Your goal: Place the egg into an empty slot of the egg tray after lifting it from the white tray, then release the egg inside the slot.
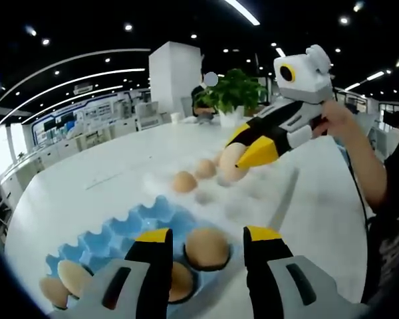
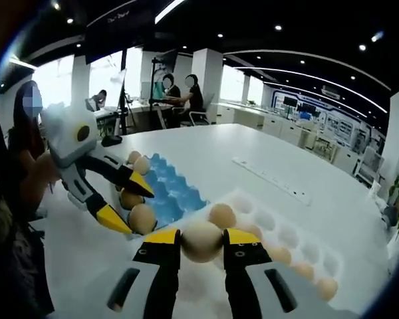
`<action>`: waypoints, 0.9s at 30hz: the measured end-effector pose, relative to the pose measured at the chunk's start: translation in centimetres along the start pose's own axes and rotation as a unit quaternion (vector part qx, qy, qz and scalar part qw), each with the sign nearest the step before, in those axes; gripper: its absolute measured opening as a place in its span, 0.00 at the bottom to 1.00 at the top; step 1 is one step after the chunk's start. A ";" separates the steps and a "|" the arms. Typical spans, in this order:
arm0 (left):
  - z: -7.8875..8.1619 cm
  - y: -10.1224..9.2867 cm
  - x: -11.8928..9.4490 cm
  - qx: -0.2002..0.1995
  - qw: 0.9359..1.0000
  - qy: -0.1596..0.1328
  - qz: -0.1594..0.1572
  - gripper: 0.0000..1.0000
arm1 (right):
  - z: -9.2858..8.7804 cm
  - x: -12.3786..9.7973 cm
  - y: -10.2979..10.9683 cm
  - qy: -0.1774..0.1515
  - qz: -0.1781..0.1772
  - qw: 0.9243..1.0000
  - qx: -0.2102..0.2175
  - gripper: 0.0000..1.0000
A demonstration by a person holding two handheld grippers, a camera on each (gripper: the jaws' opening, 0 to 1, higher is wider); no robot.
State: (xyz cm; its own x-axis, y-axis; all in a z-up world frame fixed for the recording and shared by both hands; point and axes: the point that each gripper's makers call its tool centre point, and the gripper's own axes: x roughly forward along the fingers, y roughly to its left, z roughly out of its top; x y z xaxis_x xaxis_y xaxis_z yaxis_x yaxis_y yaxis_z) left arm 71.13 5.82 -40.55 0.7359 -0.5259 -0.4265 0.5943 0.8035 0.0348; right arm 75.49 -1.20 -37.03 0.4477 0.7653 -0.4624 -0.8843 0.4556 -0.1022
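Note:
My right gripper (image 2: 201, 232) is shut on a pale egg (image 2: 201, 244), held just above the white tray (image 2: 289, 234). Several more eggs lie in that tray's dimples. Seen from the left gripper view, the right gripper (image 1: 235, 153) comes in from the right with the egg (image 1: 227, 167) over the white tray (image 1: 249, 206). The blue egg tray (image 1: 130, 226) lies close in front, with eggs along its near edge and several bare slots. My left gripper (image 1: 207, 234) stands open above that near edge, and the left gripper (image 2: 128, 205) also hangs open over the blue tray (image 2: 176, 189).
Both trays rest on a large white round table (image 1: 86, 179). A person's hand (image 1: 339, 119) holds the right gripper. A potted plant (image 1: 236, 90) stands at the table's far side. A long white power strip (image 2: 269, 178) lies beyond the white tray. People sit at desks (image 2: 179, 93) farther off.

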 end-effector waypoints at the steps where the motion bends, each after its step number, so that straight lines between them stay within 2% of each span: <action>1: 0.0 0.0 0.1 0.000 1.000 0.001 0.000 0.43 | 0.0 0.1 0.1 0.000 0.002 1.000 -0.001 0.26; 17: -0.3 -0.2 0.3 0.004 1.000 0.003 0.004 0.43 | 0.8 1.3 1.8 -0.006 0.017 1.000 -0.006 0.26; 27: -0.1 0.4 -0.8 0.000 1.000 -0.008 0.010 0.43 | 1.6 2.3 2.9 -0.007 0.030 0.999 -0.019 0.26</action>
State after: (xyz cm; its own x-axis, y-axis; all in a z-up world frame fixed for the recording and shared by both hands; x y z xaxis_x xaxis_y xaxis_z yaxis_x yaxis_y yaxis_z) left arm 70.75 6.55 -40.32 0.7533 -0.5139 -0.4105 0.5794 0.8139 0.0443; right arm 74.16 2.58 -36.95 0.3960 0.7964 -0.4571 -0.9136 0.3917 -0.1091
